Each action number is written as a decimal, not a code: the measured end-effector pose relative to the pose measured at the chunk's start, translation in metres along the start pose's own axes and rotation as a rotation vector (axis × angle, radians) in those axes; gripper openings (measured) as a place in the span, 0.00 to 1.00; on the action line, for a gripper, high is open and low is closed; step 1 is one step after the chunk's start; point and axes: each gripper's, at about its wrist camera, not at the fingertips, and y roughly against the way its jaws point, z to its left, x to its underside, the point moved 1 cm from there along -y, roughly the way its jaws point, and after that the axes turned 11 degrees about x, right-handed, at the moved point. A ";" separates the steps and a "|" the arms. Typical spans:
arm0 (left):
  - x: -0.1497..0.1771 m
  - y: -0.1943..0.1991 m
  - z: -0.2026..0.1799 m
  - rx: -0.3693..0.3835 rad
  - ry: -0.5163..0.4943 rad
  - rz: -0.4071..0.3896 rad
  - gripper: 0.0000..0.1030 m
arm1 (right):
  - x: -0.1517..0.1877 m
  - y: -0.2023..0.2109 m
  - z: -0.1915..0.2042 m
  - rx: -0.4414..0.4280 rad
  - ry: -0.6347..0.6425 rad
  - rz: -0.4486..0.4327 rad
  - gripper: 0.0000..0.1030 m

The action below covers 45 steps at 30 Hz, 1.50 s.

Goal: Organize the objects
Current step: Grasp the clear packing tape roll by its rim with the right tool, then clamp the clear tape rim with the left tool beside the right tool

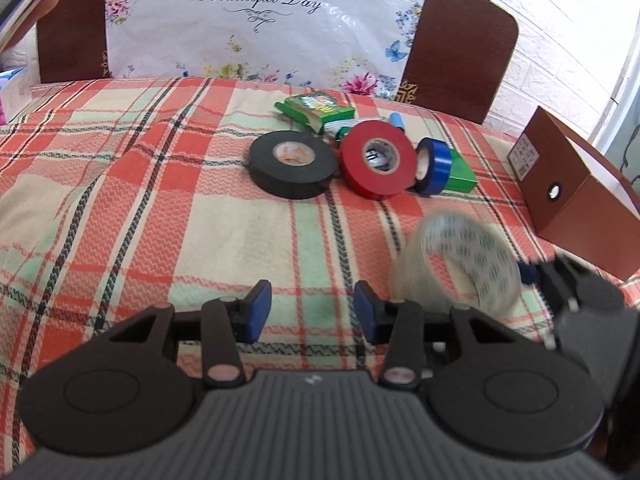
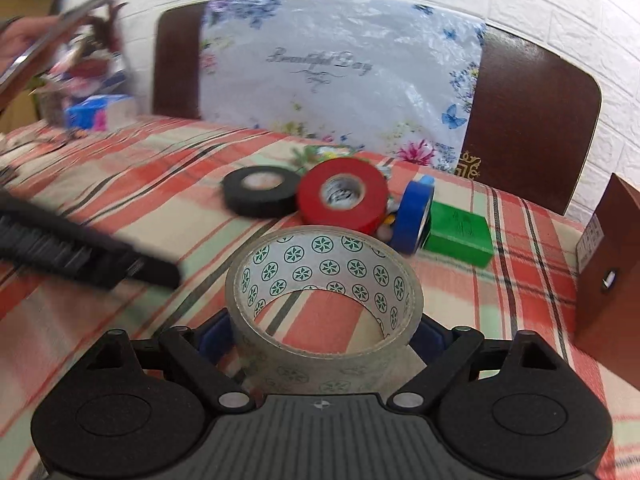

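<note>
My right gripper (image 2: 320, 340) is shut on a clear tape roll (image 2: 324, 304) with green star marks and holds it above the plaid cloth; the roll shows blurred in the left wrist view (image 1: 460, 264). My left gripper (image 1: 312, 312) is open and empty, low over the cloth. Ahead lie a black tape roll (image 1: 292, 166), a red tape roll (image 1: 378, 164), a blue tape roll (image 1: 434, 166) on edge, a green box (image 1: 462, 178) and a green packet (image 1: 316, 110). An open brown box (image 1: 576, 188) stands at the right.
A chair back (image 1: 456, 48) draped with a flowered plastic bag (image 1: 260, 20) stands behind the table. A blue carton (image 2: 96, 110) and clutter sit at the far left. The plaid cloth (image 1: 160, 208) covers the table.
</note>
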 end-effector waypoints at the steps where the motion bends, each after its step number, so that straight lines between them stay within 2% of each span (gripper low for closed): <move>1: 0.000 0.001 -0.002 0.004 -0.003 -0.001 0.47 | 0.002 0.005 0.000 -0.002 -0.005 0.005 0.86; 3: 0.000 0.002 -0.005 0.013 -0.007 -0.001 0.48 | 0.006 0.012 0.002 -0.002 -0.016 0.014 0.86; 7: 0.000 0.006 -0.013 0.031 -0.010 -0.005 0.57 | 0.012 0.022 0.011 -0.006 0.003 0.008 0.86; 10: 0.001 0.008 -0.020 0.040 -0.019 -0.006 0.58 | 0.014 0.028 0.016 -0.025 0.023 -0.009 0.86; 12: 0.002 0.007 -0.023 0.011 -0.037 -0.007 0.58 | 0.014 0.029 0.017 -0.029 0.030 -0.018 0.86; 15: 0.002 0.008 -0.020 0.015 -0.013 0.010 0.58 | 0.017 0.027 0.018 -0.027 0.031 -0.008 0.86; 18: -0.001 0.017 -0.021 0.034 0.010 -0.015 0.60 | 0.020 0.028 0.021 -0.022 0.032 -0.006 0.86; 21: -0.001 0.022 -0.030 0.054 -0.013 -0.034 0.65 | 0.023 0.029 0.022 -0.021 0.030 -0.008 0.87; 25: 0.006 0.010 -0.042 0.029 -0.068 0.022 0.66 | 0.025 0.031 0.023 -0.019 0.030 -0.014 0.86; 30: 0.013 -0.008 -0.030 0.029 -0.005 0.103 0.66 | 0.026 0.032 0.024 -0.015 0.034 -0.016 0.87; 33: 0.014 -0.010 -0.031 0.044 -0.002 0.107 0.58 | 0.026 0.032 0.024 -0.011 0.042 -0.019 0.87; 36: 0.016 -0.012 -0.036 0.091 -0.008 0.114 0.36 | 0.026 0.031 0.024 -0.007 0.047 -0.017 0.86; 37: 0.016 -0.013 -0.037 0.113 -0.008 0.120 0.22 | 0.026 0.031 0.024 -0.007 0.051 -0.016 0.85; 38: 0.016 -0.014 -0.039 0.127 -0.010 0.126 0.18 | 0.026 0.032 0.025 -0.004 0.053 -0.019 0.85; 41: 0.018 -0.013 -0.044 0.110 -0.042 0.114 0.17 | 0.026 0.034 0.028 0.006 0.062 -0.032 0.85; 45: 0.017 -0.011 -0.041 0.117 -0.029 0.108 0.16 | 0.027 0.038 0.032 0.028 0.093 -0.058 0.85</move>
